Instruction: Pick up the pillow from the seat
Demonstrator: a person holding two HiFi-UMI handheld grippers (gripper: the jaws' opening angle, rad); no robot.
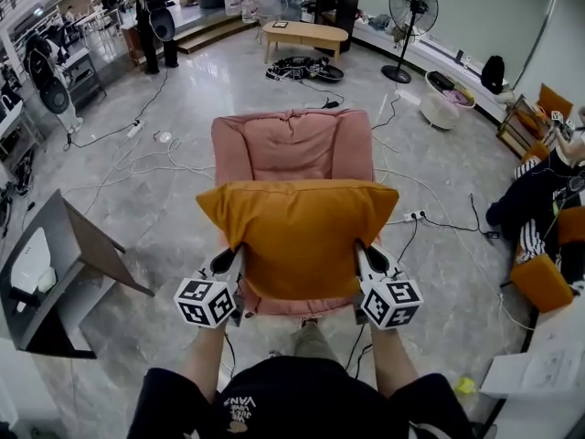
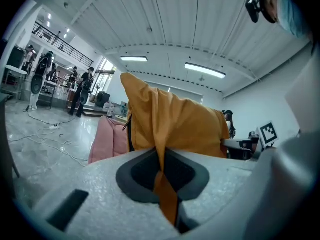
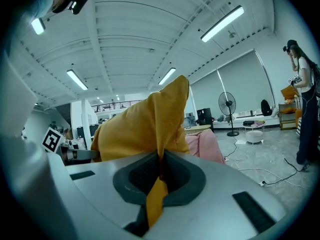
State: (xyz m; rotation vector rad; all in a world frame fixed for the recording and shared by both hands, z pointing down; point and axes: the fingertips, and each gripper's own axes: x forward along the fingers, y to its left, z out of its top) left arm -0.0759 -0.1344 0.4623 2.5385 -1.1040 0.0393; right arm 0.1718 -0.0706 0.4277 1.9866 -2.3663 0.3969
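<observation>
Glossy grey floor (image 1: 228, 80), low wooden table (image 1: 305, 33), standing fan (image 1: 412, 7), strip lights (image 2: 205, 70) overhead.

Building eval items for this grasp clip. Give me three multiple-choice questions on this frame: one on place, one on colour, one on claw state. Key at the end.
1. Where is the pillow?
A) lying loose on the armchair
B) held between the left claw and the right claw, over the armchair
C) on the floor

2. What colour is the armchair?
A) pink
B) grey
C) green

3. What state is the left claw in?
A) open, empty
B) shut on pillow fabric
C) shut, empty

Key:
1 B: each claw grips one side of the pillow, with the armchair behind it.
2 A: its back and arms show pink.
3 B: the left gripper view shows orange fabric pinched between its jaws.
</observation>
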